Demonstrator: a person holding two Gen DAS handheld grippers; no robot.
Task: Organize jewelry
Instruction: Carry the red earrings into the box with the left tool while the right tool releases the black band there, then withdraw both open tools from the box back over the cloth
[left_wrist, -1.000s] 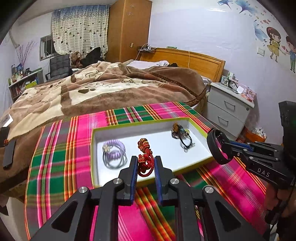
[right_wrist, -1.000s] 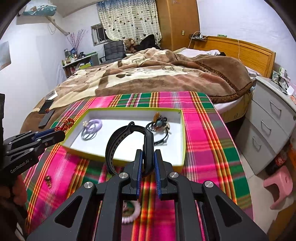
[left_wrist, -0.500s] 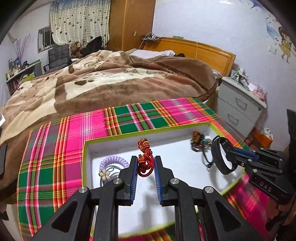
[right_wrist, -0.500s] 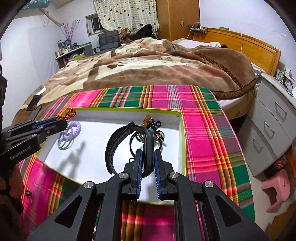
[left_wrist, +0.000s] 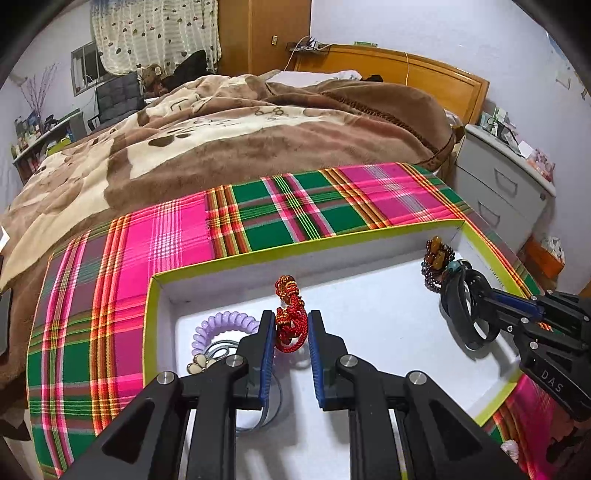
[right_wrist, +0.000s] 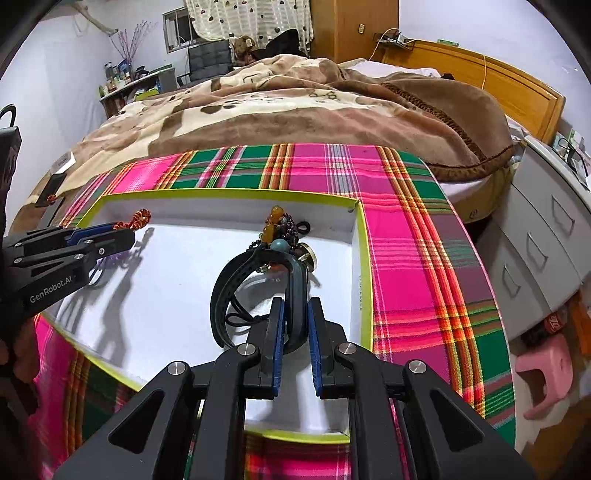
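A plaid cloth (left_wrist: 177, 236) in pink, green and orange covers the desk, with a bed under a brown blanket (left_wrist: 236, 133) behind it; on the cloth sits a shallow white tray (left_wrist: 303, 247) with a yellow-green rim; at the tray's left end lies a lilac spiral hair tie (left_wrist: 221, 320) over a pale blue loop, with a small cream flower charm (left_wrist: 199, 367) just beside it; right of that, the left gripper (left_wrist: 291, 328) is over the tray floor, pointing steeply downward, its blue pads clenched on a red knotted cord (left_wrist: 290, 314) whose orange-tipped upper end stands above the fingertips; in the right wrist view the same left gripper (right_wrist: 122, 232) enters from the left edge with the red cord (right_wrist: 138, 218) poking out of its tip near the tray's back wall; the middle of the tray floor is bare white; further right, the right gripper (right_wrist: 294, 317) is also over the tray, grasping a black band (right_wrist: 295, 291) that curves out in a loop to the left of the pads; in the left wrist view that black band (left_wrist: 456, 306) hangs off the right gripper (left_wrist: 491, 295) near the tray's right side; just behind the band, in the tray's back right corner, rests a cluster of dark and amber beads (right_wrist: 280, 225) with a teal bead and a small gold-rimmed disc; beyond the desk's right edge stand grey drawers (right_wrist: 546, 236) and a pink stool (right_wrist: 546, 365)
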